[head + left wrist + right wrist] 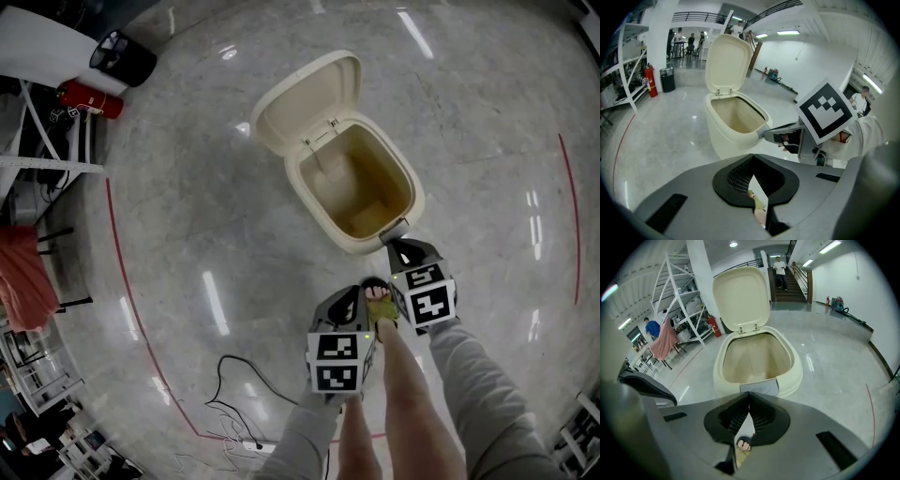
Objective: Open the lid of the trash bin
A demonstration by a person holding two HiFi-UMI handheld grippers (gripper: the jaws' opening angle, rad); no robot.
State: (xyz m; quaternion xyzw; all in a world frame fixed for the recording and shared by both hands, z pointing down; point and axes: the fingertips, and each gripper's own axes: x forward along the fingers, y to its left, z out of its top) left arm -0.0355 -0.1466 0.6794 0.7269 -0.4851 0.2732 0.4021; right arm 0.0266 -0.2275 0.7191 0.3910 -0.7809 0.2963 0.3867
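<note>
A cream trash bin (412, 202) stands on the floor with its lid (305, 103) swung up and back, and the inside looks empty. My right gripper (396, 232) is shut, with its tips at the grey press pad (759, 387) on the bin's front rim (797, 371). The right gripper view shows the raised lid (743, 298) straight ahead. My left gripper (349, 298) is shut and holds nothing. It hangs lower and nearer to me, apart from the bin. In the left gripper view the bin (726, 136) and its lid (726, 61) lie ahead, with the right gripper (765, 134) at their right.
My sandalled foot (378, 302) is between the grippers. Cables (234, 403) lie on the floor near left, inside a red floor line (127, 281). A red fire extinguisher (91, 98), a black bin (124, 58) and white racks (682, 301) stand far left.
</note>
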